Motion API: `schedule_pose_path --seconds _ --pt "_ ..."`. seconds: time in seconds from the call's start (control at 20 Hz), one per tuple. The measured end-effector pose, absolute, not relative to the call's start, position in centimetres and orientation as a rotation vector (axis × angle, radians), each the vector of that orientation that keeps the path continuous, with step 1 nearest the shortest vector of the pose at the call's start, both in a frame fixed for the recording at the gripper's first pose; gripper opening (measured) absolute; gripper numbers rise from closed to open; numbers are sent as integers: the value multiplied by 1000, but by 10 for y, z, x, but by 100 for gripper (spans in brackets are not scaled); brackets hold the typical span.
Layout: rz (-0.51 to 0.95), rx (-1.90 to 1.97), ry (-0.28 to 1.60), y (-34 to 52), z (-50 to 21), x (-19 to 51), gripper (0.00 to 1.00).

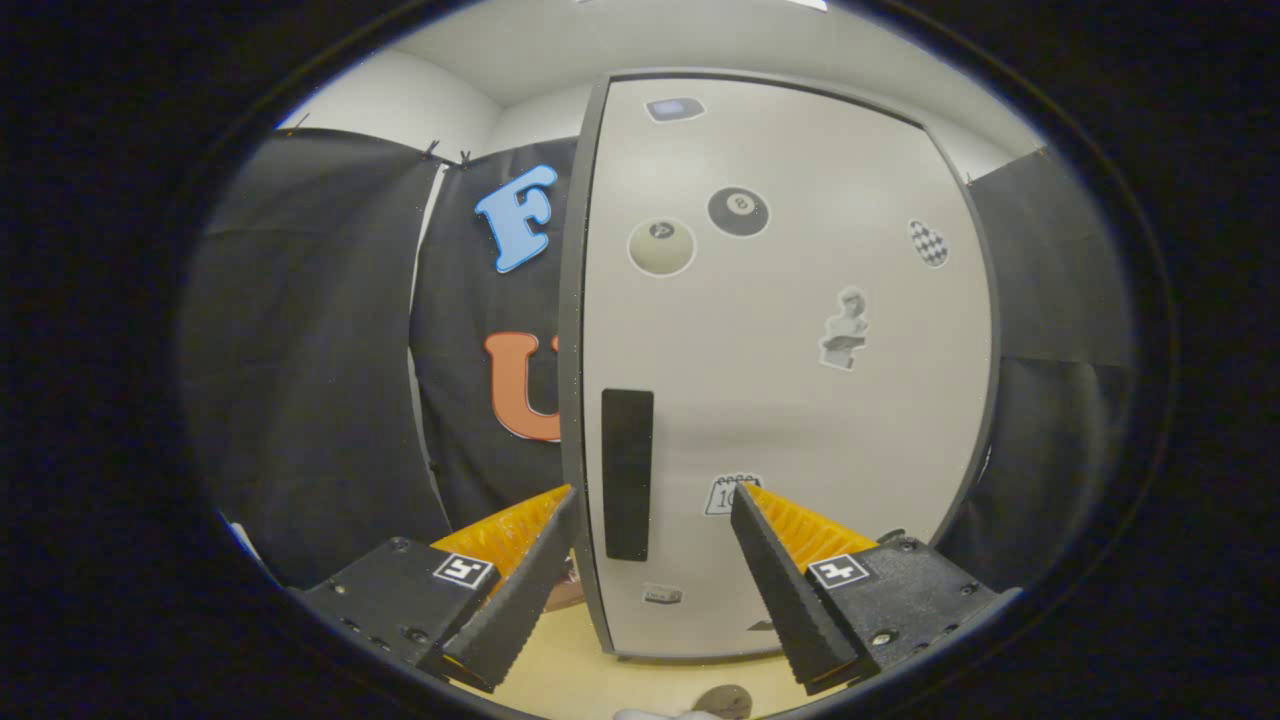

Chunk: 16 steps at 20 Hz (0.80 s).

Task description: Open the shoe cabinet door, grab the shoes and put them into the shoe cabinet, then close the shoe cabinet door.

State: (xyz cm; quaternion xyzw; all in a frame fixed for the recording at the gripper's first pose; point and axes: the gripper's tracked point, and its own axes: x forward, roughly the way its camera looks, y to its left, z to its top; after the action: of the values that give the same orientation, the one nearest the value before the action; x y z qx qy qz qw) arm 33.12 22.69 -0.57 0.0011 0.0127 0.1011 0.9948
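I have the shoe cabinet [800,330] standing on the pale floor [570,670] straight ahead, its door [790,420] shut and facing me, stickers scattered across it. The door's free edge runs upright along its left side, and just inside that edge sits the dark handle [627,473], long axis vertical. My gripper [652,505] is spread wide and holds nothing; the handle lies just beyond the fingers, between them and nearer the left one. I judge the opening not yet begun.
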Motion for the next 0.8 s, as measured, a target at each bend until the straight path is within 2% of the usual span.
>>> schedule_pose_path --seconds 0.15,0.25,0.4,0.6,0.8 --pt "212 34 75 238 -16 367 99" --pt "194 69 59 238 -17 381 92" --pt "230 26 47 252 -17 376 60" --pt "141 11 63 249 -19 377 39" --pt "168 19 85 248 -19 375 36"
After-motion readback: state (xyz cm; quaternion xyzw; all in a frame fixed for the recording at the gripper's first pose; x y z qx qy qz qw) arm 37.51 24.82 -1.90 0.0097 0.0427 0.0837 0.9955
